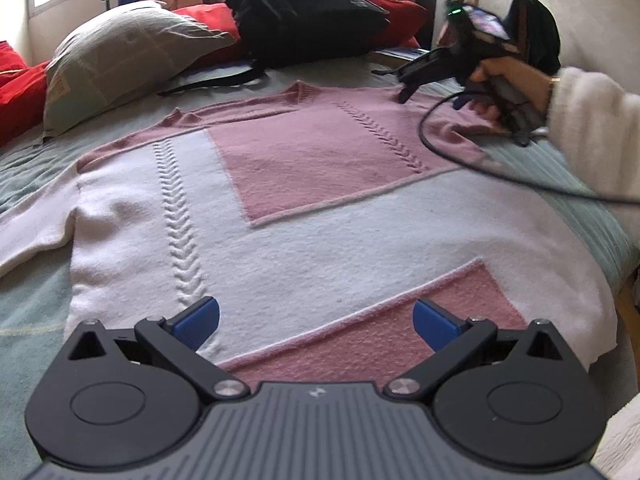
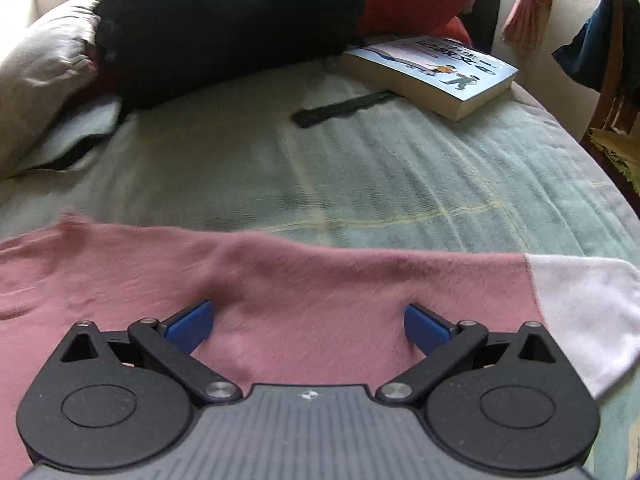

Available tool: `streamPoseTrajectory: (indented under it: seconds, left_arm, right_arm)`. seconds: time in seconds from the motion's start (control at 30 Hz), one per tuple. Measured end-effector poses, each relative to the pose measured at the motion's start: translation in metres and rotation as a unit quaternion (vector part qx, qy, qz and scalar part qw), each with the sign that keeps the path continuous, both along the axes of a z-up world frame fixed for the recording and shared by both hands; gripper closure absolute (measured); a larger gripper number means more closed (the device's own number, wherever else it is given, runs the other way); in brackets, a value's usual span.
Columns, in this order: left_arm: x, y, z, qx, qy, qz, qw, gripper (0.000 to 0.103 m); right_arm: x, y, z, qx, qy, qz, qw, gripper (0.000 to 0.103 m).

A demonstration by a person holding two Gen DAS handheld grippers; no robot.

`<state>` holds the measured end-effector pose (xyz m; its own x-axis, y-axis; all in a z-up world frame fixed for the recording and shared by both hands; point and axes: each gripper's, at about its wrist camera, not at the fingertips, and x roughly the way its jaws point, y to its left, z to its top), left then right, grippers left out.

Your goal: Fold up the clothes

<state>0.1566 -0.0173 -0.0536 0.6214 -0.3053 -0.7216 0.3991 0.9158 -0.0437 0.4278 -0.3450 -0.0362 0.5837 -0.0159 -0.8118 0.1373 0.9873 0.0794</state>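
I have the sweater (image 1: 304, 208) spread flat on the bed (image 1: 36, 312), filling the middle of the left view, its neck toward the top of the frame and one sleeve trailing off the left edge. My left gripper (image 1: 316, 322) hangs over the hem at the bottom centre, jaws wide apart and holding nothing. My right gripper (image 2: 308, 326) is also spread wide with nothing between the pads, low over the pink shoulder at the bottom of its own view; in the left view it sits at upper right, in a hand (image 1: 504, 80). Flat like this, the sweater fits either a garment waiting for its folds or one laid back out, and I can't tell which. The main risk I see is the cable (image 1: 460, 156) looping across the pink shoulder: a pinch there could catch it or drag the knit askew. The knit is soft, fuzzy and thick, so a shallow bite may take only the top layer and leave the back behind. It is pink and white blocks with raised cable ridges. The bedspread is a thin, ribbed green weave that could bunch up into the pads. A glossy book (image 2: 432, 72) and a black bag (image 2: 224, 20) lie beyond, at the top of the right view.
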Motion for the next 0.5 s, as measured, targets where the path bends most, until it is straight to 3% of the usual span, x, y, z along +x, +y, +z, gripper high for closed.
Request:
streamPoseTrajectory:
  seconds: [0.13, 0.23, 0.5]
  left_arm:
    - [0.003, 0.004, -0.003, -0.001, 0.002, 0.007, 1.0000, 0.001]
    - [0.003, 0.005, -0.006, 0.000, 0.008, 0.007, 0.9999, 0.001]
    - [-0.001, 0.016, -0.012, 0.004, 0.028, 0.016, 0.9995, 0.001]
  right_arm:
    - [-0.015, 0.024, 0.000, 0.004, 0.018, 0.051, 0.999, 0.000]
    - [-0.007, 0.038, -0.017, -0.034, 0.025, 0.066, 0.997, 0.000]
    - [0.012, 0.022, -0.008, 0.007, -0.006, 0.022, 1.000, 0.000]
